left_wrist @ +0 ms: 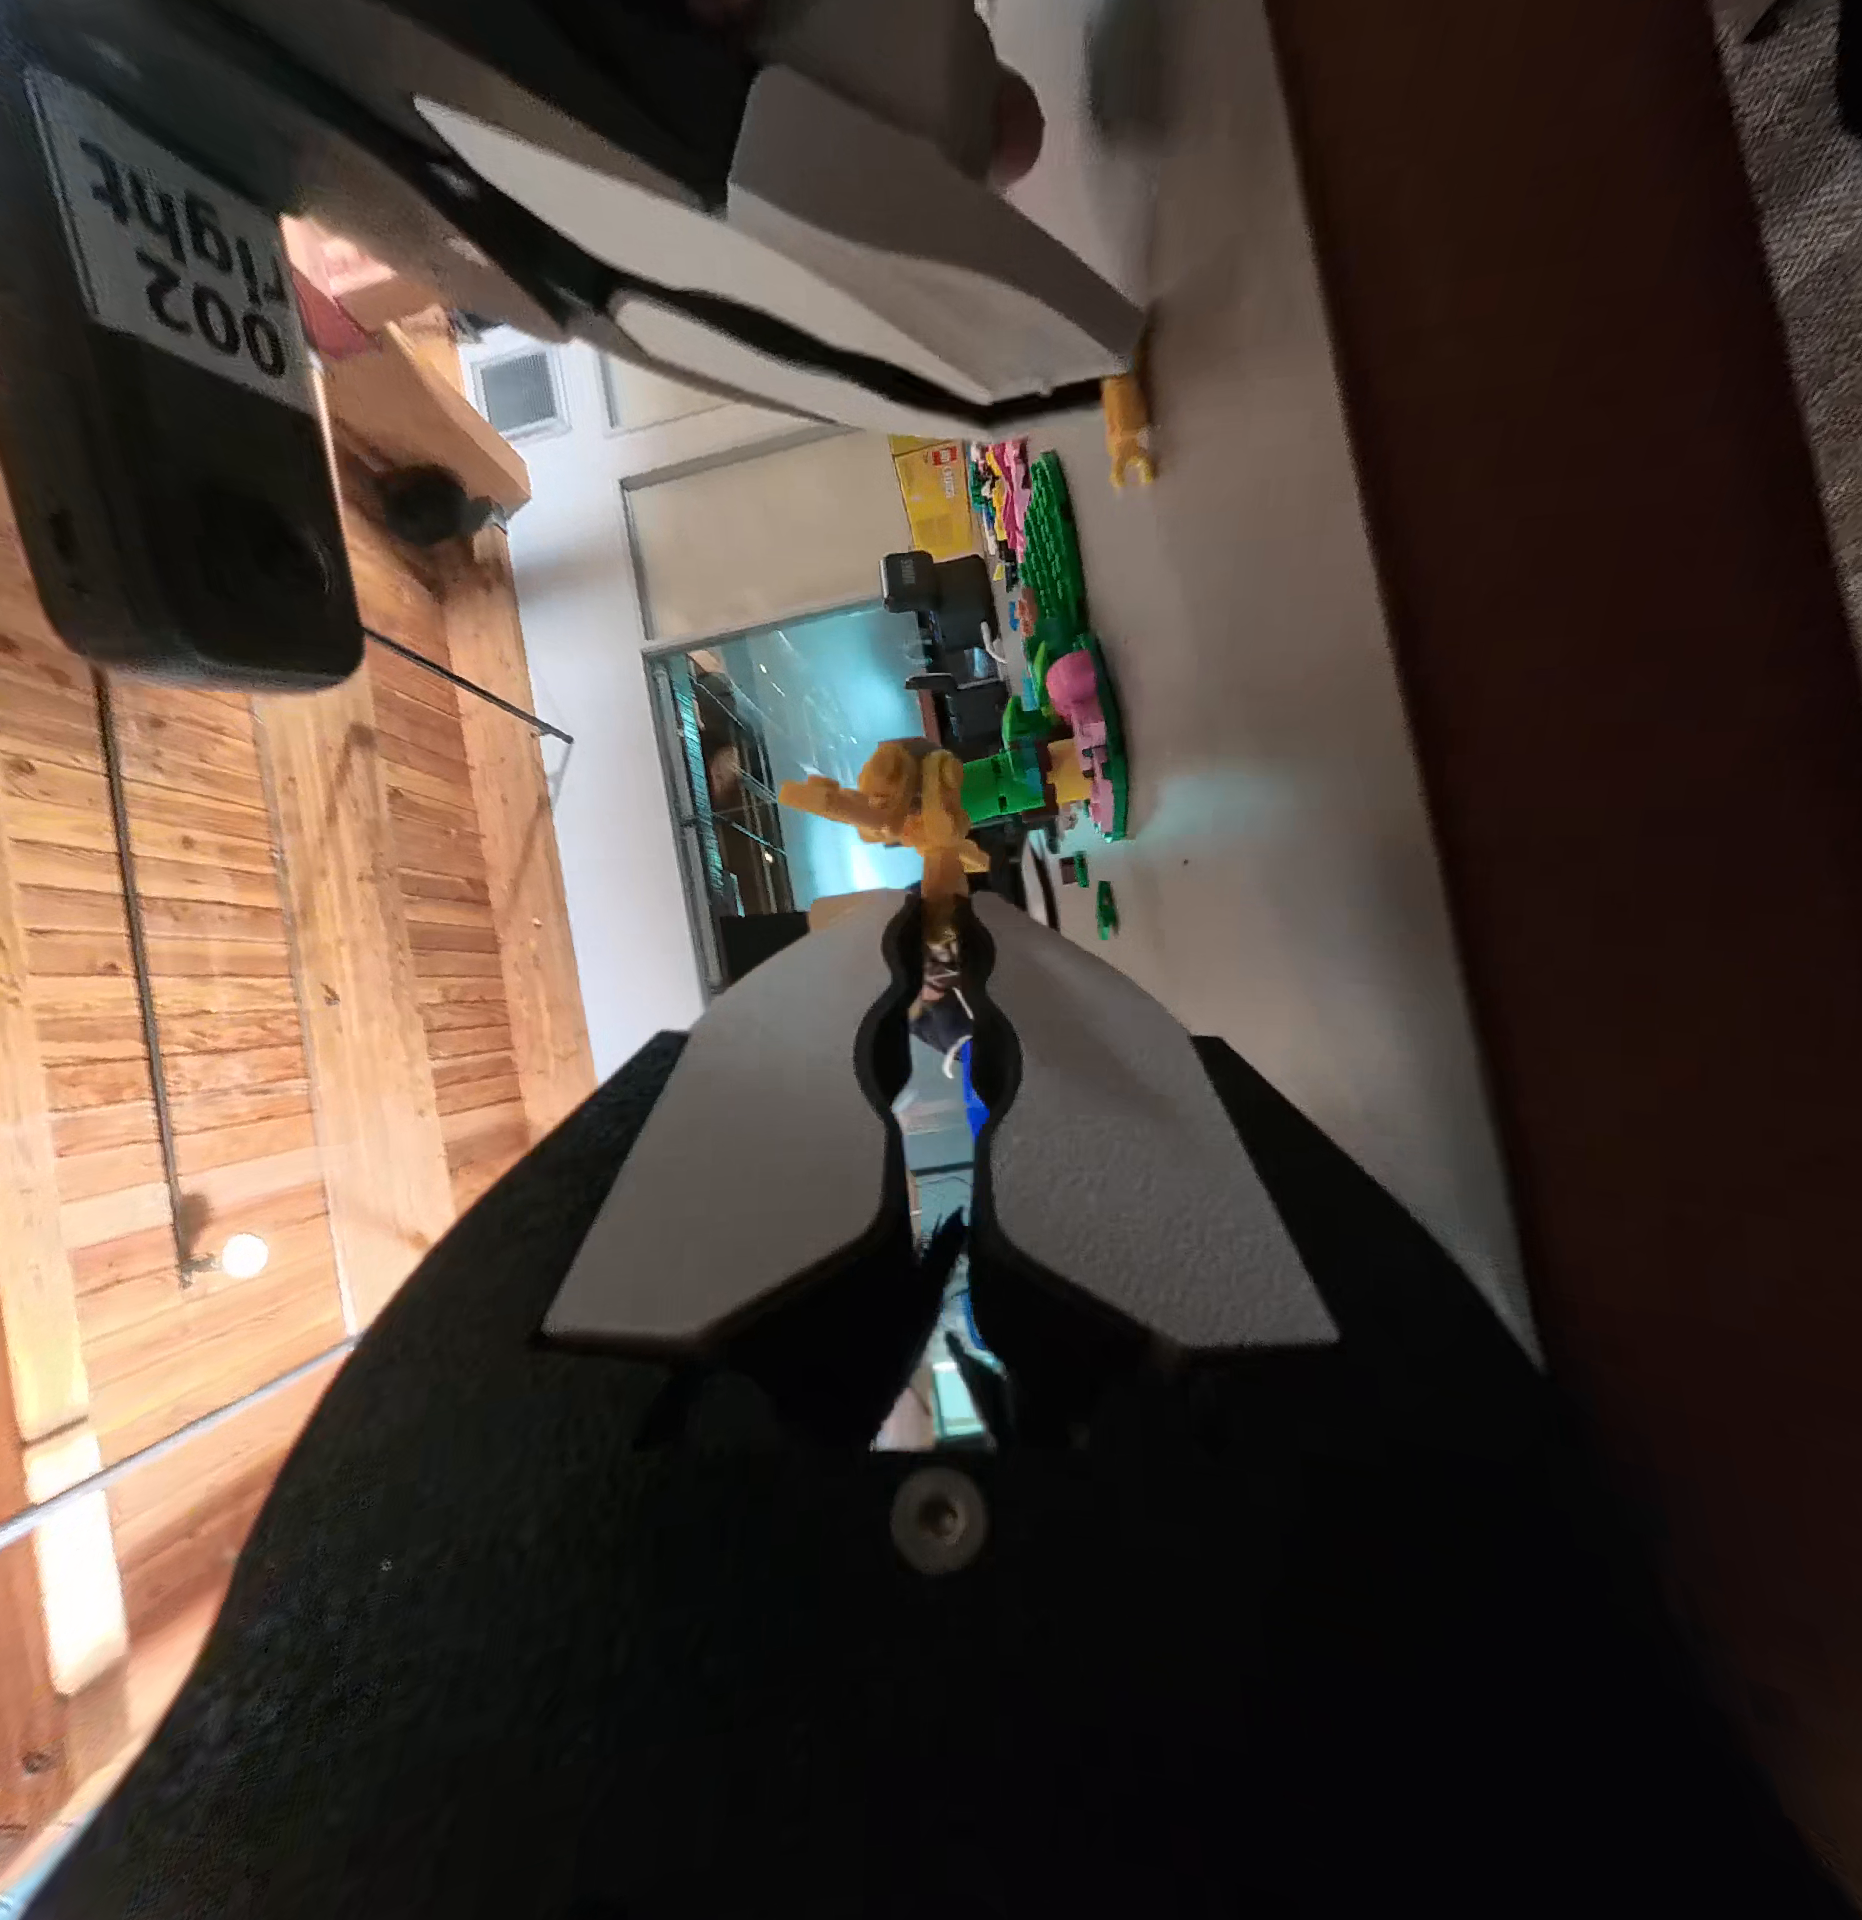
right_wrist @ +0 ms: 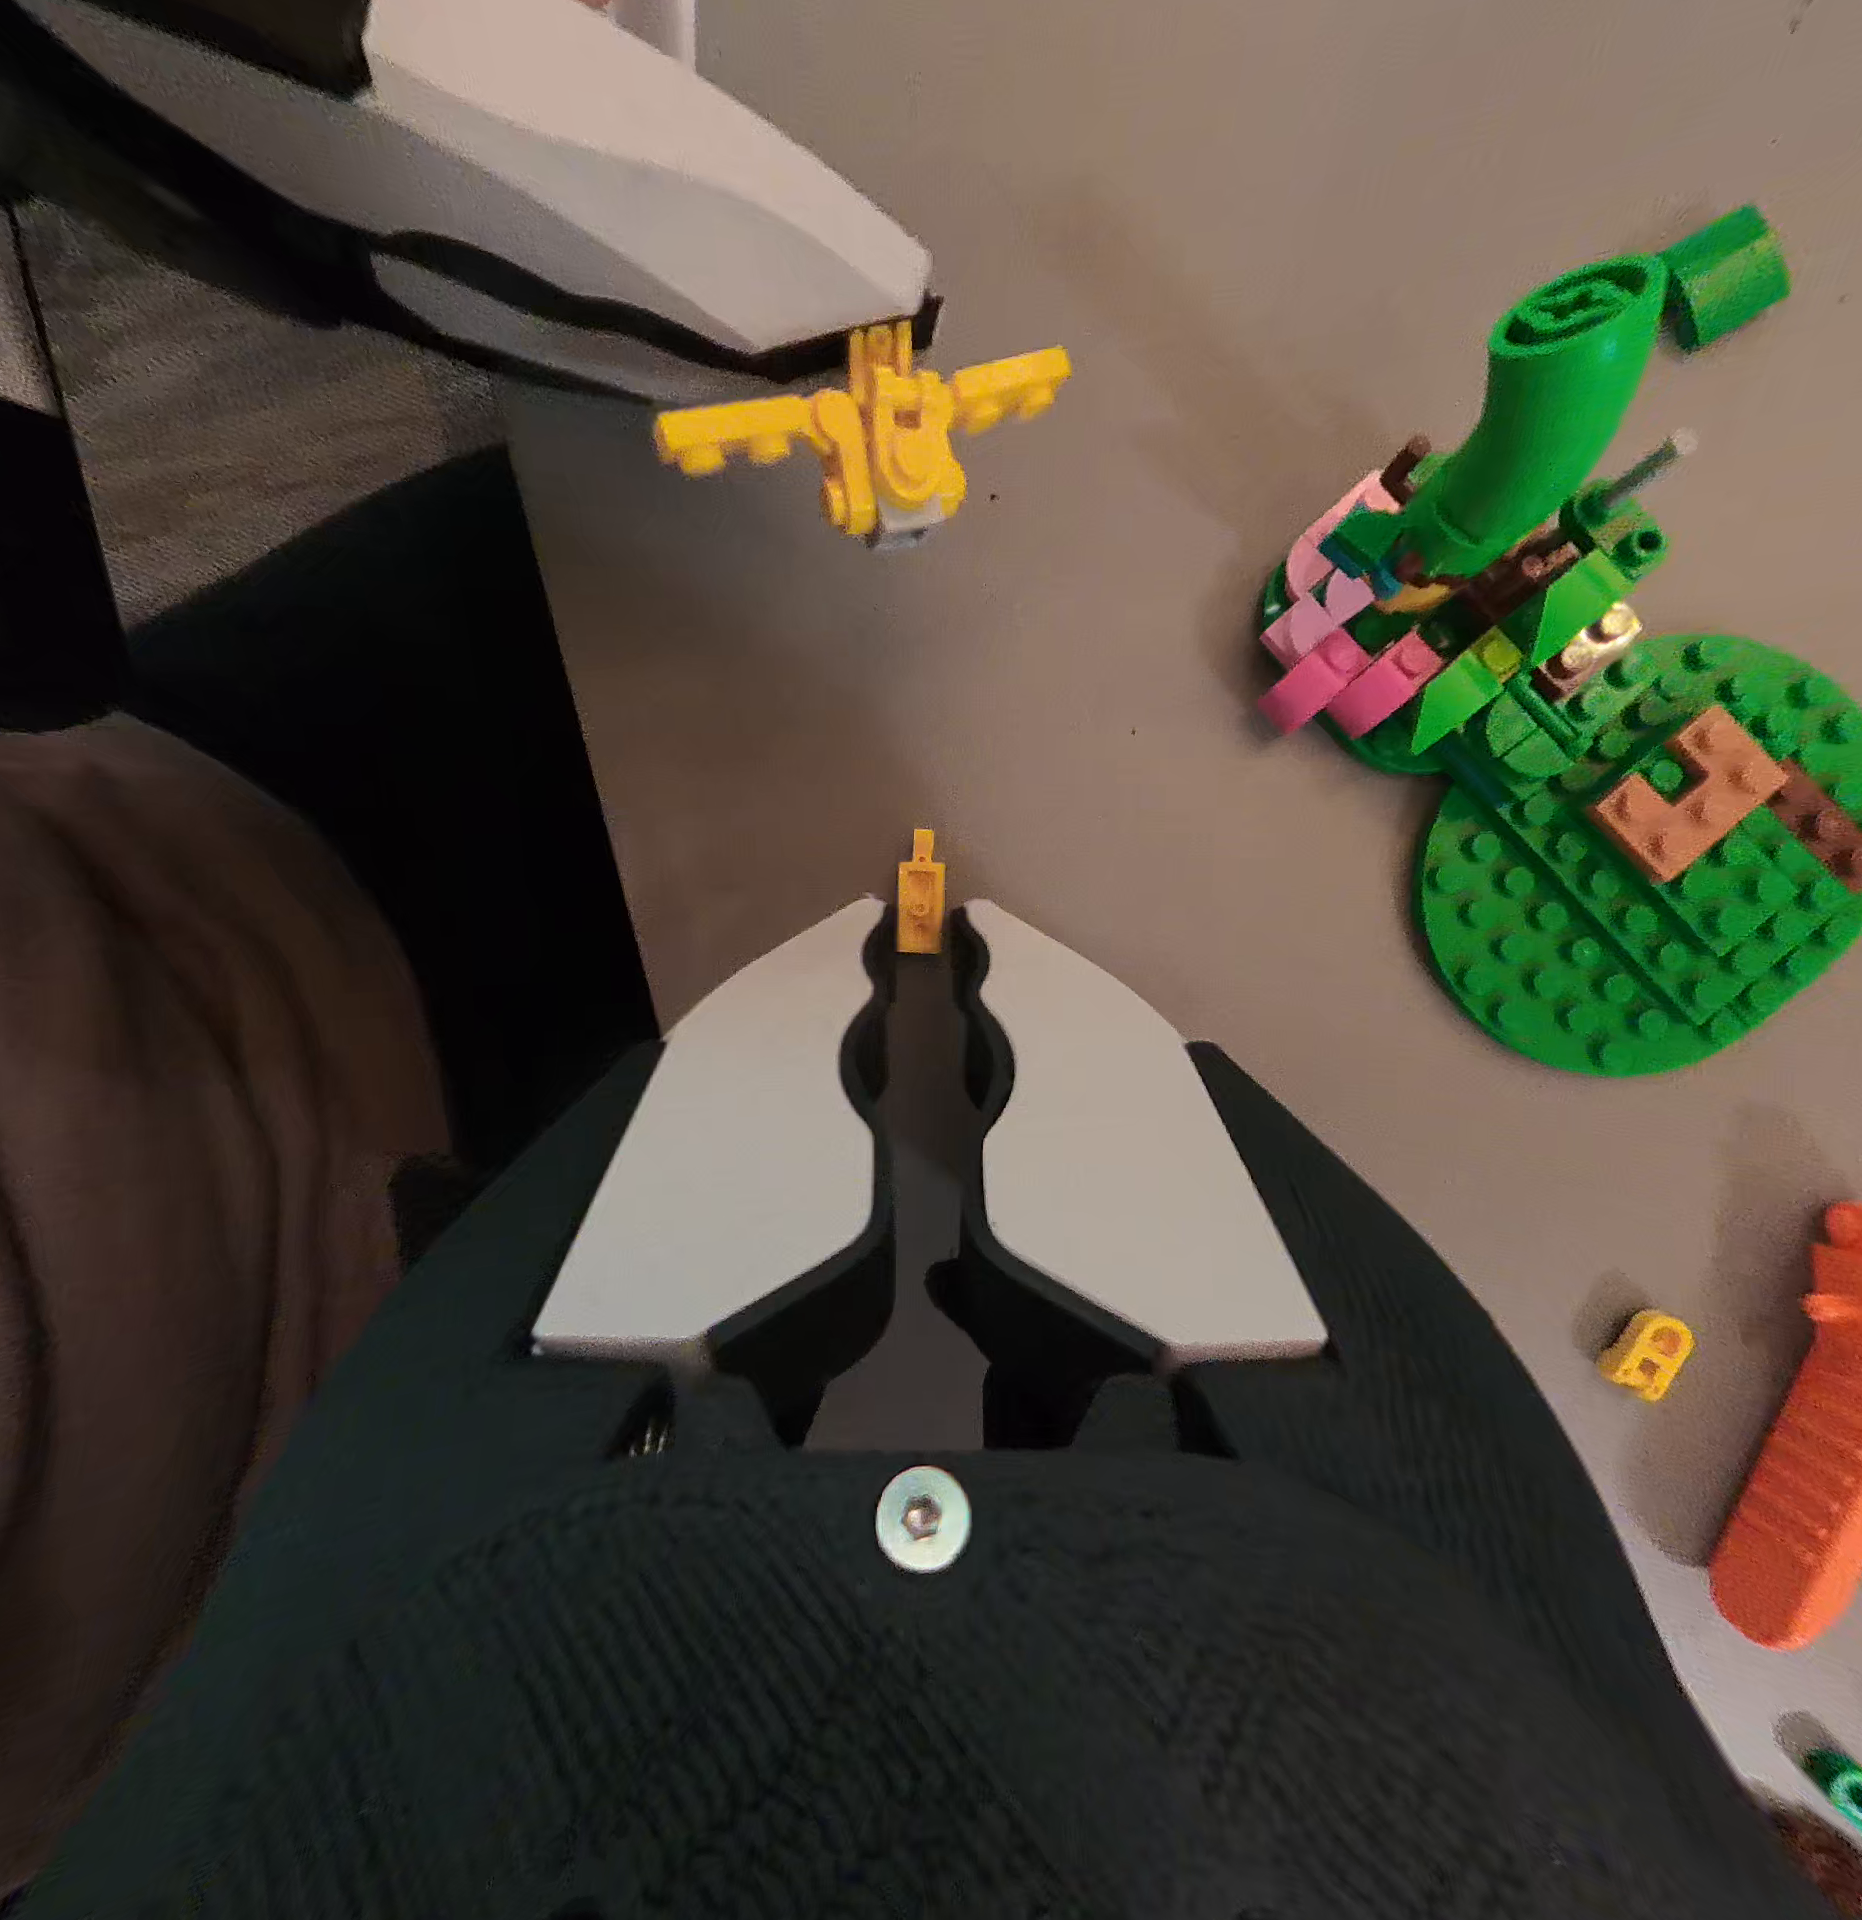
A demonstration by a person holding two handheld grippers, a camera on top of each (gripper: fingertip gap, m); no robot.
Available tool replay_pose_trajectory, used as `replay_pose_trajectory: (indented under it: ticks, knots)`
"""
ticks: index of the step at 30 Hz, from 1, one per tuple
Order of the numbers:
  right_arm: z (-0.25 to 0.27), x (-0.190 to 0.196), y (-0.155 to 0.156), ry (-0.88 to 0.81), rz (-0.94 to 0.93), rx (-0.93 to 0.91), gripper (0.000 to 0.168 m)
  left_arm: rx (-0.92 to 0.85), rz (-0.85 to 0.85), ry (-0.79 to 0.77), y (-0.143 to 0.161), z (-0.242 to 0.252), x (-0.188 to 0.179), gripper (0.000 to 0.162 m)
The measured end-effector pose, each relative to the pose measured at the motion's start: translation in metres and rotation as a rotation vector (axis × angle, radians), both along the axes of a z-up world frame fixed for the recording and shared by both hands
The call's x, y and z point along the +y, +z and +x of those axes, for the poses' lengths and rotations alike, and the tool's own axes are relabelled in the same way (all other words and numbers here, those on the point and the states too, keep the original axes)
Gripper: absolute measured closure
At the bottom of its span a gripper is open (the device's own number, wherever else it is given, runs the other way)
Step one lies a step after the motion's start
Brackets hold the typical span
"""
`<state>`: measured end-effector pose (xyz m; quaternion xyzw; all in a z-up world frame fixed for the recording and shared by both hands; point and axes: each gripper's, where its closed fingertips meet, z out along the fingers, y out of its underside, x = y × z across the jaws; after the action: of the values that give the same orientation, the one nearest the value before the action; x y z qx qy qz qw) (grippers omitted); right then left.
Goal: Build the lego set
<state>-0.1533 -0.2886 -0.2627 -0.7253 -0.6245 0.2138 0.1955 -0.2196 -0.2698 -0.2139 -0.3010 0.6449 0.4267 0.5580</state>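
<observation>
My left gripper (left_wrist: 942,906) is shut on a yellow winged bird assembly (left_wrist: 911,798) and holds it in the air. It also shows in the right wrist view (right_wrist: 896,335) with the bird (right_wrist: 877,442) hanging from its tips. My right gripper (right_wrist: 919,916) is shut on a small yellow clip piece (right_wrist: 919,891), a little way below the bird over the grey table (right_wrist: 1010,675). In the left wrist view the right gripper (left_wrist: 1098,390) holds that piece (left_wrist: 1126,428) near the table. A green baseplate model (right_wrist: 1633,935) with a green curved pipe (right_wrist: 1550,416) and pink bricks lies to the right.
An orange brick separator (right_wrist: 1820,1455), a small yellow brick (right_wrist: 1644,1351) and a green cylinder (right_wrist: 1727,275) lie on the table at the right. The table edge runs along the left, with dark floor beyond. A yellow box (left_wrist: 932,499) and loose bricks sit farther along the table. The tips of one gripper are about 9 centimeters away from the tips of the other.
</observation>
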Motion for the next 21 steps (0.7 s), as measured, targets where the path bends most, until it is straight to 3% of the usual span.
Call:
replay_pose_trajectory:
  ticks: [1, 5, 11, 17, 21]
  knots:
    - [-0.001, 0.0, 0.0, 0.014, 0.015, -0.006, 0.162, 0.028, 0.023, -0.012, 0.001, 0.001, 0.001, 0.157]
    - [-0.004, 0.008, 0.005, 0.03, 0.113, 0.018, 0.163, 0.224, 0.199, -0.079, 0.012, 0.006, 0.008, 0.157]
    - [-0.017, 0.023, 0.038, -0.05, 0.222, 0.275, 0.163, 0.546, 0.4, -0.256, 0.028, 0.008, 0.029, 0.156]
    - [-0.041, 0.031, 0.06, -0.216, 0.114, 0.519, 0.163, 0.738, 0.442, -0.383, 0.045, 0.0, 0.047, 0.156]
    - [-0.041, 0.046, 0.076, -0.244, 0.186, 0.556, 0.163, 0.777, 0.496, -0.38, 0.066, -0.009, 0.062, 0.157]
